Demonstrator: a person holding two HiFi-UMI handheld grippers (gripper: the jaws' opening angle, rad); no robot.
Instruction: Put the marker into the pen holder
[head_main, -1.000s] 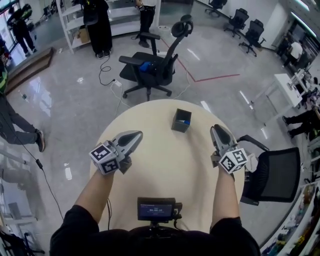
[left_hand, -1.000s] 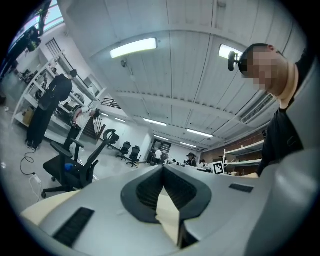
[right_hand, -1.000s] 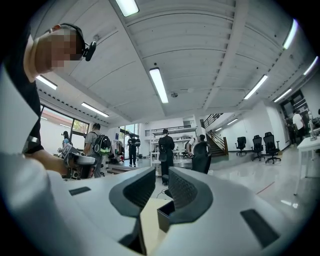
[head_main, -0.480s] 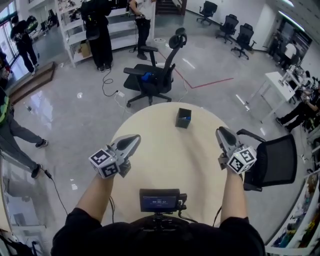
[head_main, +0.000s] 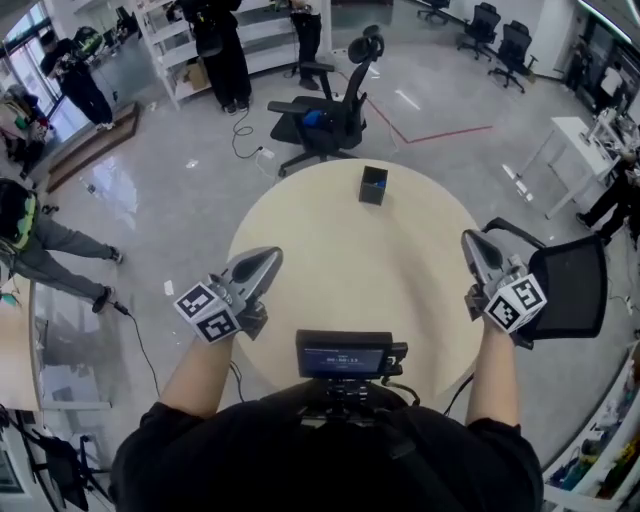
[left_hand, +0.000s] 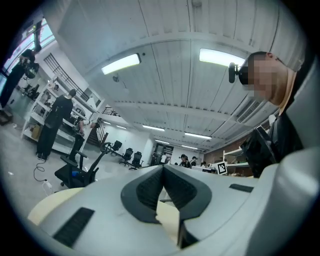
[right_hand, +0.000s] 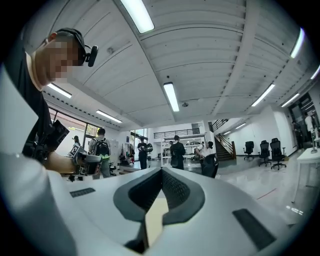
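Now, both your tongs are pinched closed with nothing in them. The left gripper (head_main: 268, 258) hangs over the table (head_main: 350, 270) on your side of the pen holder (head_main: 373, 185), well short of it and off to its left. The right gripper (head_main: 471, 242) hangs about as far back, off to the holder's right. In the left gripper view the pads meet at the tips, and only a sliver of pale tabletop shows through the gap lower down, with no object in it. The right gripper view reads the same.

The pen holder is a small dark square box, upright and alone near the table's far rim. No marker lies on the bare top anywhere around the holder. If it is here at all it is down inside, and the mouth is too small and dark in the head view to tell. Neither gripper view catches the holder; both look over the jaws at ceiling and room. The table edge nearest you, opposite the holder, is hidden by the screen unit (head_main: 345, 358) and your own body.

Judgement: a marker would be light, stiff and smooth-barrelled, so it would roll easily. Take it across mid-barrel so that it hangs plumb. The holder looks light too, and a nudge could slide or tip it.
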